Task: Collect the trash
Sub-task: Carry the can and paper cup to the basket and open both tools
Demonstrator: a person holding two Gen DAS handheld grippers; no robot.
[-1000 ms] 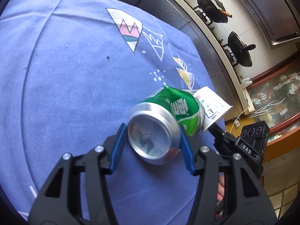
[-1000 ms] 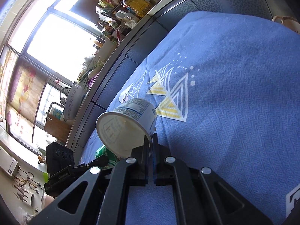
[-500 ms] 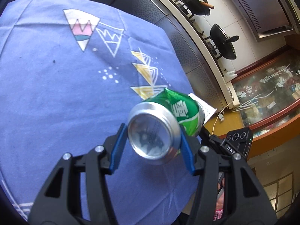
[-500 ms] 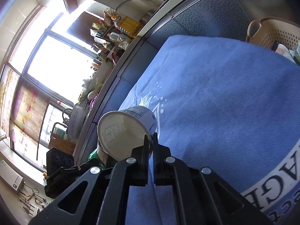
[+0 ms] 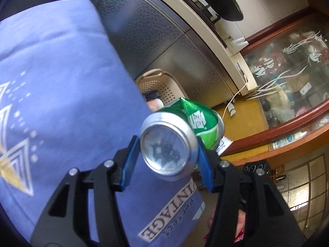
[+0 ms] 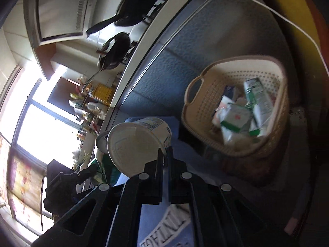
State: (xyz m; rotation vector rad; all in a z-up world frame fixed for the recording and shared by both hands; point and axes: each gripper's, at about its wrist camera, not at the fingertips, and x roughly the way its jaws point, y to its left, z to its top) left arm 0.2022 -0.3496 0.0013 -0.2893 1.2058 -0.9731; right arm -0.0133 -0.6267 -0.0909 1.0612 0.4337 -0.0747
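Trash in both tools, carried toward the perforated beige basket (image 6: pixel 197 111), presumably for dropping among the cartons already inside. Dented green soda can (image 5: pixel 197 121) clamped sideways between the blue pads of the left tool (image 5: pixel 166 160), silver base toward the camera. White paper cup (image 6: pixel 139 142) pinched by its rim in the narrow-shut right tool (image 6: pixel 165 154), just beside the basket, above the blue cloth's (image 5: pixel 61 82) edge.
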